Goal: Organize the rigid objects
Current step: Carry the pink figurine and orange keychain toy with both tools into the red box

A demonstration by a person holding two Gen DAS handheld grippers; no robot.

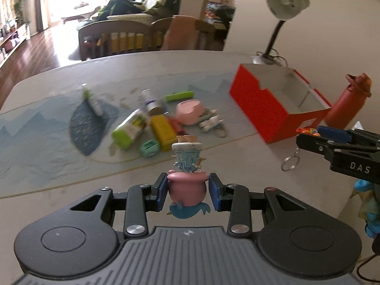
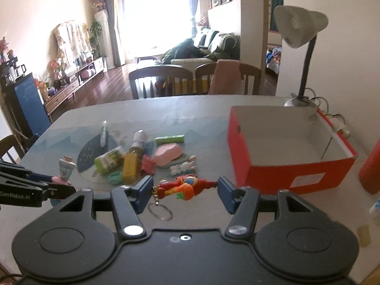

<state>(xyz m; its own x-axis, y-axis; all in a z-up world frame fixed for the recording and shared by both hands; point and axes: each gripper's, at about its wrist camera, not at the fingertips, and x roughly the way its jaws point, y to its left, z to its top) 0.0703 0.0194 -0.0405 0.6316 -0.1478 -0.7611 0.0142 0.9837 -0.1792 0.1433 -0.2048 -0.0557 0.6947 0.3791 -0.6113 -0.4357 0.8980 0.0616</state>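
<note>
In the left wrist view the left claw [image 1: 187, 191] sits at bottom centre, its blue pads pressed against both sides of a small figurine [image 1: 187, 185], a pink pot-shaped body with a blue bird shape below and a pale blue and white top rising above it; the claw is closed on that pink body and carries it above the counter [image 1: 59, 76]. In the right wrist view the right claw [image 2: 185, 191] is at lower centre, its pads set wider apart with a red and orange keychain toy [image 2: 185, 186] spanning the gap between them, each end touching a pad, so it is gripped lengthwise; a metal key ring [image 2: 160, 210] hangs below its left end. The same toy shows only as a sliver of colour at the right edge of the left view, with the ring dangling under it. Toward the middle of both frames a loose pile lies on a blue patterned mat [image 2: 90, 152]: a green-capped bottle [image 2: 109, 160], a yellow box [image 2: 130, 169], a pink bowl [image 2: 168, 154], a flat green box [image 2: 169, 139] and a small white rabbit toy [image 2: 181, 167]. To the right of the pile stands an open red box [image 2: 285, 178] with a white interior, which looks bare in the part that shows. A desk lamp [image 2: 301, 30] stands behind it in the upper right, and a red bottle [image 1: 346, 105] stands just beside the box at the right edge.
</note>
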